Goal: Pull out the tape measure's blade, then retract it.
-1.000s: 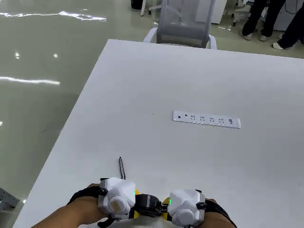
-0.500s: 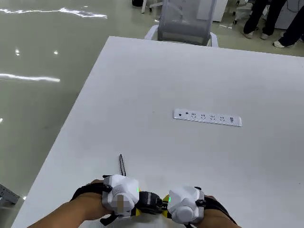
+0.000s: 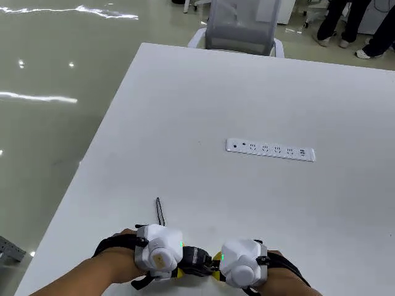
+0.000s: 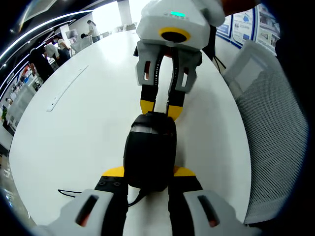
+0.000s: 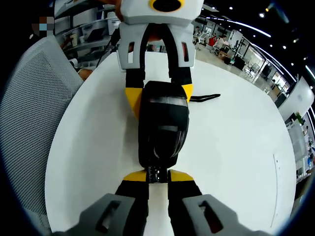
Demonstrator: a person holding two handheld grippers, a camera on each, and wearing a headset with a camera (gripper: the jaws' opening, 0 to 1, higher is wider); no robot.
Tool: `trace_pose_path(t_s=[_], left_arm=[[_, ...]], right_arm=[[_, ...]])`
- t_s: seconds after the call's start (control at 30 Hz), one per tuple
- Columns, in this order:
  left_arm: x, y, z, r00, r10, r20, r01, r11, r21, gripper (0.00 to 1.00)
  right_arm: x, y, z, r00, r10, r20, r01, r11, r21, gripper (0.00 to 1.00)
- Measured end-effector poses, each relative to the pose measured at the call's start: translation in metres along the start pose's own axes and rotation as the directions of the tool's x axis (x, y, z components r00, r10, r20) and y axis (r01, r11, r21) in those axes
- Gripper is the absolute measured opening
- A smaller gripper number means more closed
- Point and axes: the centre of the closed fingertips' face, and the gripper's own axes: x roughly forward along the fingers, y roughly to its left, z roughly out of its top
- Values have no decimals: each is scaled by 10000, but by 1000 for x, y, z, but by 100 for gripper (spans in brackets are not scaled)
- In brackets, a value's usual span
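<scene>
A black tape measure (image 3: pixel 195 261) lies near the white table's front edge, held between both grippers. In the left gripper view my left gripper (image 4: pixel 148 172) is shut on the tape measure's case (image 4: pixel 150 147), its yellow-tipped jaws on either side. The right gripper (image 4: pixel 161 108) reaches in from the top and meets the case's far end. In the right gripper view my right gripper (image 5: pixel 156 176) is shut on the small blade hook (image 5: pixel 155 173) at the case's near end. No length of blade shows between hook and case. The black wrist strap (image 3: pixel 159 211) trails on the table.
A white power strip (image 3: pixel 270 150) lies flat in the middle of the white table (image 3: pixel 185 111). A grey mesh chair (image 3: pixel 237 24) stands at the far edge. People's legs (image 3: pixel 370 31) stand beyond at top right. Glossy floor lies left of the table.
The head camera has tilted a little. Both grippers stay at the tape measure in the same spot, and no blade has come out.
</scene>
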Motion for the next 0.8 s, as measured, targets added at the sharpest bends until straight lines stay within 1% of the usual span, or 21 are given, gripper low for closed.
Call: trace_pose_path(t_s=[0.4, 0.7, 0.8], left_arm=[[-1, 0, 0, 9999, -122, 36, 122, 9999, -33, 26], [-1, 0, 0, 9998, -159, -94, 160, 9999, 55, 26], [-1, 0, -1, 9998, -164, -129, 164, 9998, 58, 26]], right_arm=[[-1, 1, -2, 10000, 99, -12, -99, 9999, 101, 11], [-3, 1, -4, 9999, 58, -122, -57, 9999, 92, 11], [-4, 3, -7, 9998, 69, -170, -69, 10000, -18, 11]])
